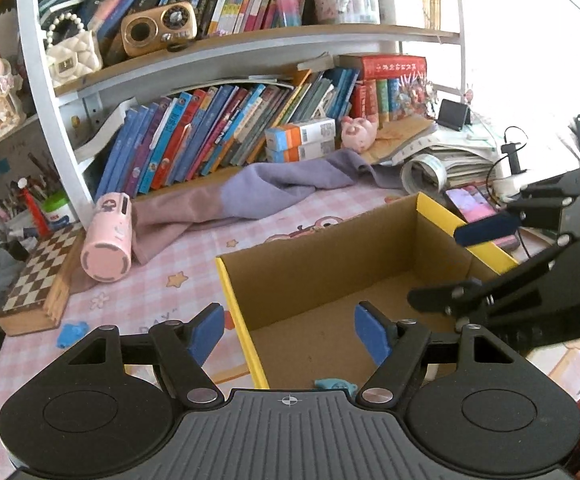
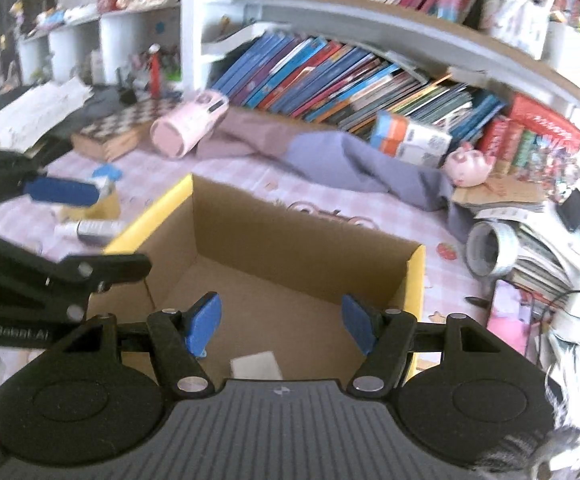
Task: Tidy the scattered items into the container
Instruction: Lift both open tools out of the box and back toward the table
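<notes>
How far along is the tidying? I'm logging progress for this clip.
Done: a small blue item and a white flat piece lie in the yellow-edged cardboard box. In hand: nothing; left gripper and right gripper are open. Left: a blue piece on the pink tablecloth.

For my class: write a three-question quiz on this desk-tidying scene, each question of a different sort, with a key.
1. True or false: the left gripper holds a small item between its blue pads.
2. Multiple choice: the pink cylindrical bottle is (A) lying on its side on the pink checked tablecloth, (B) standing in the box, (C) on the shelf.
3. Fill in: the open cardboard box with yellow edges already holds a small flat ____ piece on its floor, seen between the fingers of the right gripper.

Key: 1 false, both grippers are open with nothing between the pads; 2 A; 3 white.
</notes>
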{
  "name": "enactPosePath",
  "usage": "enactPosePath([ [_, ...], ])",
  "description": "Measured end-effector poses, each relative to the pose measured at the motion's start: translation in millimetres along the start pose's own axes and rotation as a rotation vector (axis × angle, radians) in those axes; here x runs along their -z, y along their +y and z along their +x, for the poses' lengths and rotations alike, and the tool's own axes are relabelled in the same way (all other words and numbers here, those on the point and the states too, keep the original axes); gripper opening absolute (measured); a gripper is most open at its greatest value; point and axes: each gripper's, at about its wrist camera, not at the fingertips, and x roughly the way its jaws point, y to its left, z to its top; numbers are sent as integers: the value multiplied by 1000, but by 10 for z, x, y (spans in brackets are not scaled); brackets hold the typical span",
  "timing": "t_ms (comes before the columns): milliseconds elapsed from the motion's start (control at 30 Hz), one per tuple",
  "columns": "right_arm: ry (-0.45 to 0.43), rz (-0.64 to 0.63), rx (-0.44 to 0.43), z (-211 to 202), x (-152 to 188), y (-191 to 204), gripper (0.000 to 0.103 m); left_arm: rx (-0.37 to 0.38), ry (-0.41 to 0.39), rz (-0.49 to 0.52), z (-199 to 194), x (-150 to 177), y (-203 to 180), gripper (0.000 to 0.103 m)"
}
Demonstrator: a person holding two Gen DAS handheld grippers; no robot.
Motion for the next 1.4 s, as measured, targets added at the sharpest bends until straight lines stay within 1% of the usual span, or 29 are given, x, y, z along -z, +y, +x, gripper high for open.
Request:
enactPosePath([
  [133, -34, 28, 41, -117, 31, 63, 65, 11, -36, 13, -126, 27, 21, 74],
  [267, -59, 57, 85, -234, 97, 170, 65, 25, -59, 0, -226, 80, 90, 74],
  [600, -61, 117, 195, -467, 261, 441, 65, 81, -103, 31, -439, 241, 193, 74],
  [700, -61, 135, 228, -546, 321, 542, 65, 96, -108, 33, -511, 326, 233, 80],
  [1000, -77, 209, 322, -748, 519, 834, 65, 130, -128, 20, -751, 576, 411, 81],
  [1167, -73, 221, 351, -799, 631, 1054, 65, 138, -117, 18, -857, 740, 492, 81],
  [1400, -59, 239, 365, -843, 786, 1318, 65, 133, -101, 24, -1001, 973, 578, 81],
])
